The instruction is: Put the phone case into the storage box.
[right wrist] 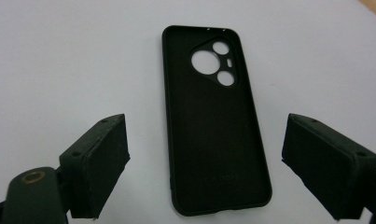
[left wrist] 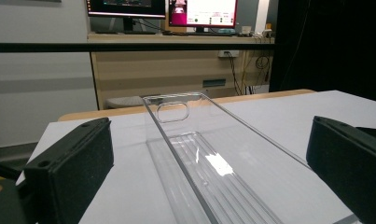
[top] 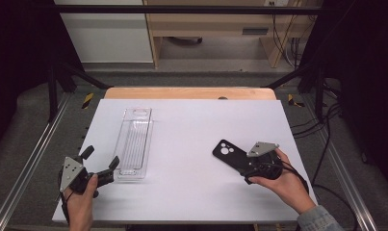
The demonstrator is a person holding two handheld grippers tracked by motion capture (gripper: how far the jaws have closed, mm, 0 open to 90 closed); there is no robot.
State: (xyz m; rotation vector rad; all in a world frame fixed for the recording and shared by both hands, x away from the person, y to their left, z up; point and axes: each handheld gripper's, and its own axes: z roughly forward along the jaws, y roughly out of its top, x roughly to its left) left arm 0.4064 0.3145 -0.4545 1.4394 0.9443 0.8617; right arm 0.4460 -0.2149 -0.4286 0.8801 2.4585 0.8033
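Phone case [right wrist: 214, 119], black and soft-looking, lies flat on the white bench [top: 191, 139] with its hollow inside facing up and its camera cut-outs at the far end, toward the bench's middle. In the right gripper view it sits in the gap between the two black jaws, which stand wide apart on either side of its near end; neither pad touches it. No earlier picture is at hand to compare, so the jaws are simply described as spread. From the high view the right gripper [top: 244, 166] rests low at the near right of the bench, held in the person's right hand [top: 283, 180], with the grey three-cornered plate on top and the case reaching out from under it toward the upper left.

At the near left, the left gripper [top: 101, 161] is held in the left hand [top: 81, 197], its jaws likewise open with nothing between the pads. Just beyond them lies a clear plastic tray [top: 135, 142], long and narrow, ribbed along its floor, with an oval handle slot at its far end. In the left gripper view the tray [left wrist: 213, 163] runs away between the jaws, its near end close to them but not gripped.

Farther off, the bench's wooden edge [top: 189, 92] shows past the white surface, then pale cabinets [top: 206, 24].
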